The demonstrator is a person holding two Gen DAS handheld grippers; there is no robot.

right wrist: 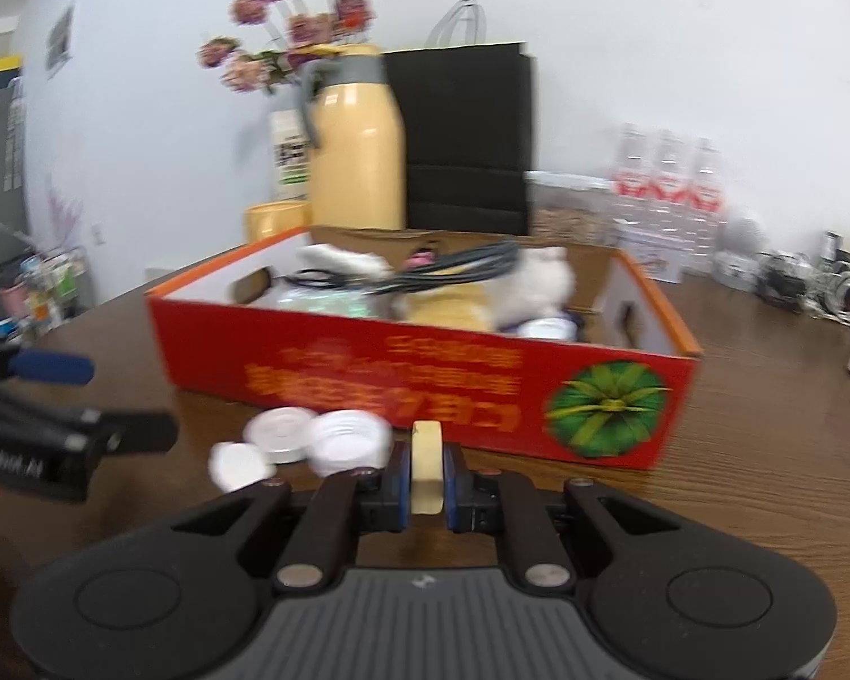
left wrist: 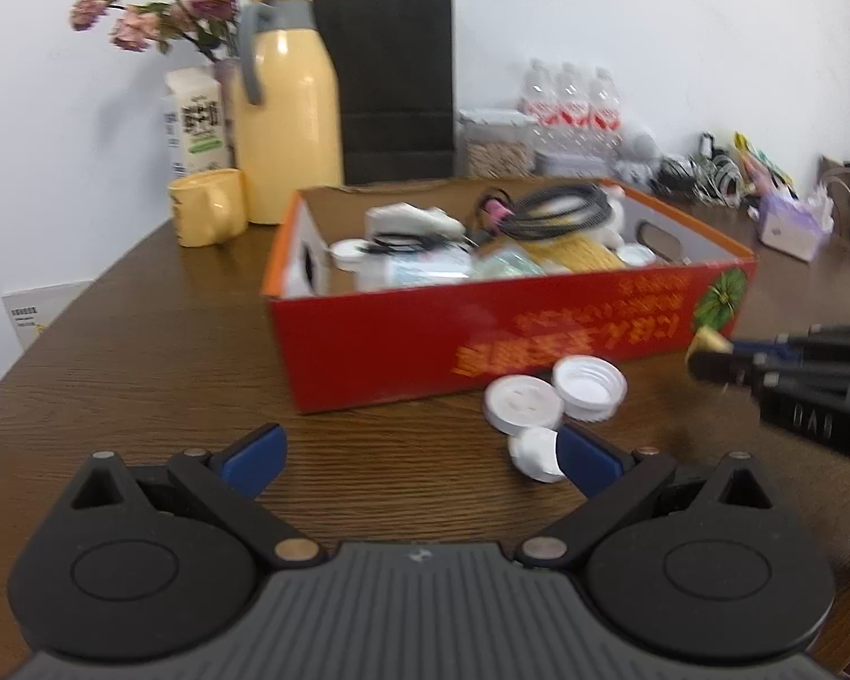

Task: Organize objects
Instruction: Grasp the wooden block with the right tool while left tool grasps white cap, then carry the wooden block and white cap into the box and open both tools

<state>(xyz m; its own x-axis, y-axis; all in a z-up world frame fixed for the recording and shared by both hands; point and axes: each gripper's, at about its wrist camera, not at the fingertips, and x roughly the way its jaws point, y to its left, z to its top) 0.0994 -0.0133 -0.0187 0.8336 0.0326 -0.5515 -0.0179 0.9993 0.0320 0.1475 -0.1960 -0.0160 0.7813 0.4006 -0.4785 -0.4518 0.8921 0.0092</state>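
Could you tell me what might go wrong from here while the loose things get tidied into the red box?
The right gripper pinches a thin cream piece edge-on, so it could twist or slip before clearing the red box wall. The open left gripper has one of its fingers beside three white lids, which it might scatter.

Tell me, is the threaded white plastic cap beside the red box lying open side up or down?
Up. The threaded white plastic cap shows its hollow inside and inner ridges.
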